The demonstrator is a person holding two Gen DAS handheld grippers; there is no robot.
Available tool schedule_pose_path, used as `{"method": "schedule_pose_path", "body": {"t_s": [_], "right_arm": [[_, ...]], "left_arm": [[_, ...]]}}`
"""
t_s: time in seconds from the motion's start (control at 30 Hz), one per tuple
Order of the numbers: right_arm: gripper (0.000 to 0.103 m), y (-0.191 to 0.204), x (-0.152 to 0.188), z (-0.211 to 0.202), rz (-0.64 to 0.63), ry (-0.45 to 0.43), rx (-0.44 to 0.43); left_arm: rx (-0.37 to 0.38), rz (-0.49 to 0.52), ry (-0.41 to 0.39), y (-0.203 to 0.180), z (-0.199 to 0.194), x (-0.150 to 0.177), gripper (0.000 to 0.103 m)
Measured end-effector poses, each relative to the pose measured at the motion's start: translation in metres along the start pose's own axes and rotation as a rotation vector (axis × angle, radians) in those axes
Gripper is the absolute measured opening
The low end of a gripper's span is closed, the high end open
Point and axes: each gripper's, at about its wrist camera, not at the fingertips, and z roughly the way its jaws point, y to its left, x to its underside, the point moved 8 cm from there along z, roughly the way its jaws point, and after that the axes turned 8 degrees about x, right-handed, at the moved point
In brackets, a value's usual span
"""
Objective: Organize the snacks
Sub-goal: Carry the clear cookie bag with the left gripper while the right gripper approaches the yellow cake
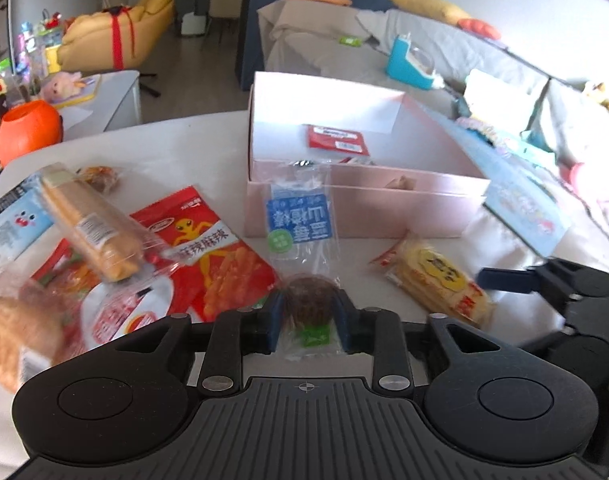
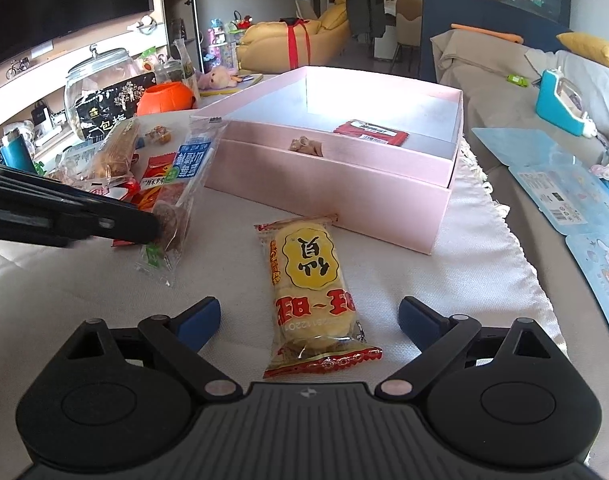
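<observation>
The left gripper (image 1: 309, 312) pinches a clear snack packet (image 1: 302, 236) by its round cake, bound for the pink box (image 1: 364, 200) at twelve o'clock, while the right gripper (image 2: 308, 320) gapes empty around the rice cracker (image 2: 310, 280).

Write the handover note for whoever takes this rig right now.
Left claw: its pads flank the brown snack at the near end of the clear blue-label packet; whether they still press on it is unclear.
Right claw: open, astride the yellow cracker pack lying on the cloth, not gripping.
Pink box: open, holds a red packet and a small brown item.
Done: those two are in.
Left: both packets at the claws, then the snack pile to the left of the box.
</observation>
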Motion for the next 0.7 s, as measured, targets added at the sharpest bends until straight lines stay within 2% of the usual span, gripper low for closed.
{"method": "schedule_pose_path", "body": {"t_s": [0.03,0.17,0.23,0.33,0.43,0.57,0.7], "right_arm": [[0.096,0.0,0.0,0.0,0.001,0.0,0.0],[0.097,0.0,0.0,0.0,0.0,0.0,0.0],[0.097,0.0,0.0,0.0,-0.005,0.002,0.0],[0.097,0.001,0.0,0.0,-0.006,0.003,0.0],[0.099,0.002,0.0,0.0,-0.013,0.007,0.0],[0.101,0.003,0.001,0.001,-0.026,0.012,0.002],[0.103,0.006,0.0,0.003,-0.036,0.02,-0.002]], "left_arm": [[0.003,0.001,0.008,-0.001,0.005,0.0,0.049],[-0.049,0.063,0.017,-0.004,0.019,-0.001,0.049],[-0.046,0.054,0.014,-0.003,0.018,-0.002,0.046],[0.0,0.044,0.023,-0.005,0.005,0.003,0.041],[0.029,0.076,0.066,-0.014,-0.022,0.022,0.041],[-0.043,0.13,0.124,-0.013,-0.054,0.052,0.041],[-0.046,0.054,0.131,0.001,-0.051,0.067,0.041]]}}
